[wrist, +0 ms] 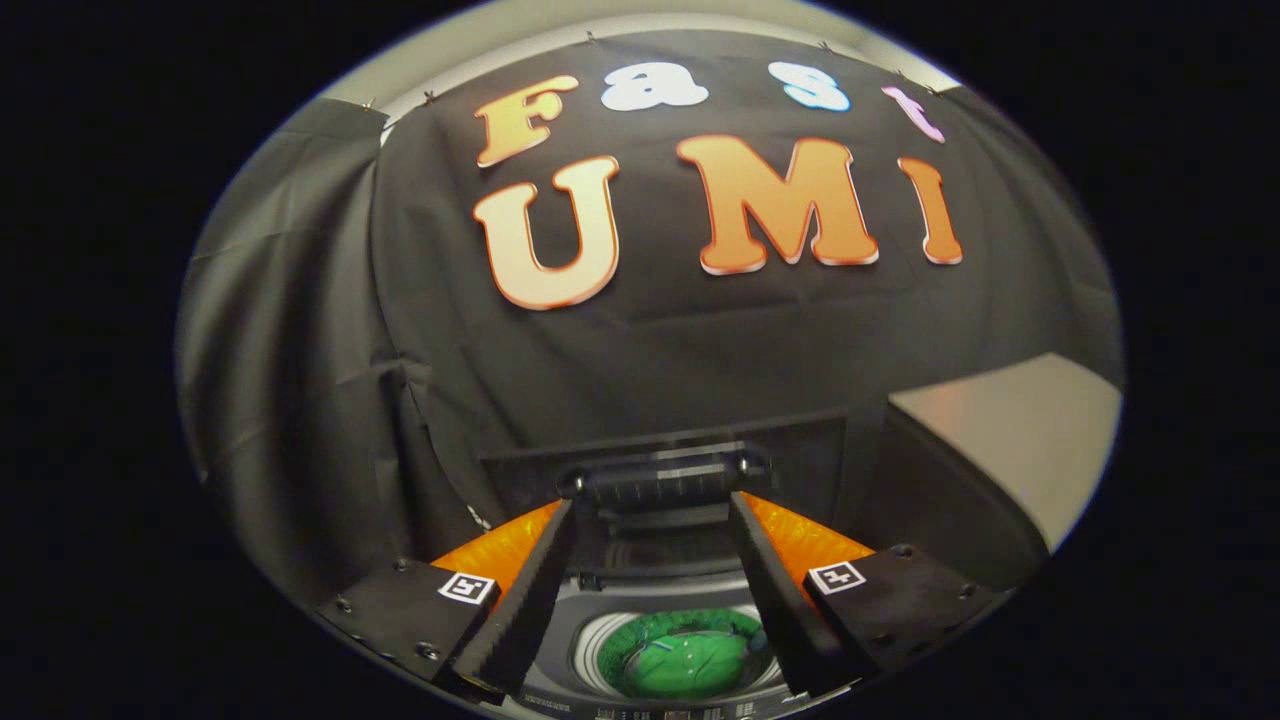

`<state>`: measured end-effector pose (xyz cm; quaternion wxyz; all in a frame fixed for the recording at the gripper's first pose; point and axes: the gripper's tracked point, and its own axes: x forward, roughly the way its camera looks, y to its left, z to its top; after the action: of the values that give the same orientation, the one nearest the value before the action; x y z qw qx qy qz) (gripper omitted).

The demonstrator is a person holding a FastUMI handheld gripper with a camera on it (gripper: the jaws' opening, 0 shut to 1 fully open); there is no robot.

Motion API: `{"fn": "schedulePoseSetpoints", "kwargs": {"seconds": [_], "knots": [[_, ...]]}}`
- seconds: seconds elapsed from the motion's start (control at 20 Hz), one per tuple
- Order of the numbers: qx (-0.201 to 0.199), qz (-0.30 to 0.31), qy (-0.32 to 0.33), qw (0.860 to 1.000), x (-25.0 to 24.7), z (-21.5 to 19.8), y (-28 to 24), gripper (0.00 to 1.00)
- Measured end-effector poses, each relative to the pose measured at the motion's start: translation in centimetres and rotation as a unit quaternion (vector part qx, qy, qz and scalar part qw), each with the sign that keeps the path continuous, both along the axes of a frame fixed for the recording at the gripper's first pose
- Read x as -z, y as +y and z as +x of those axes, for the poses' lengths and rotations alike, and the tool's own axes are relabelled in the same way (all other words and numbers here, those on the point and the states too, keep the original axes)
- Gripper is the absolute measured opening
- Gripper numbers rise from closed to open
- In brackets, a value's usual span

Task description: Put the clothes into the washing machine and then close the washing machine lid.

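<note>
The washing machine sits below my fingers, its drum open. Green clothes lie inside the drum, low between the two fingers. The dark lid stands raised behind the opening, in front of the black cloth wall. A ribbed dark bar along the lid's top edge lies across my fingertips and reaches a little past both of them. My gripper is open, fingers spread wide, with the bar right at the tips. Whether the tips touch the bar is unclear.
A pale grey flat-topped block stands to the right of the machine, level with the lid's top. The black cloth wall hangs close behind the machine and wraps round on the left.
</note>
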<state>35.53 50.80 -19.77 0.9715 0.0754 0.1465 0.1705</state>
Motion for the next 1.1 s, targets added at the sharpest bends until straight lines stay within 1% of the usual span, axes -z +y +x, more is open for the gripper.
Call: {"fn": "schedulePoseSetpoints", "kwargs": {"seconds": [0.15,0.2,0.3,0.45,0.55,0.65,0.85,1.1], "knots": [[-0.009,-0.007,-0.018,1.0,-3.5,2.1,0.1,0.98],[-0.01,-0.009,-0.021,1.0,-4.8,3.4,-0.2,0.98],[-0.005,-0.013,-0.021,1.0,-5.8,6.4,-0.5,0.98],[0.003,-0.035,0.019,0.999,-3.6,10.6,-1.0,0.98],[0.01,-0.034,0.044,0.998,-1.7,12.9,-0.8,0.98],[0.007,-0.037,0.065,0.997,-0.1,14.1,-0.8,0.98],[0.013,-0.057,0.081,0.995,2.0,16.7,-0.4,0.99],[0.019,-0.083,0.105,0.991,5.0,18.4,-0.3,0.99]]}}
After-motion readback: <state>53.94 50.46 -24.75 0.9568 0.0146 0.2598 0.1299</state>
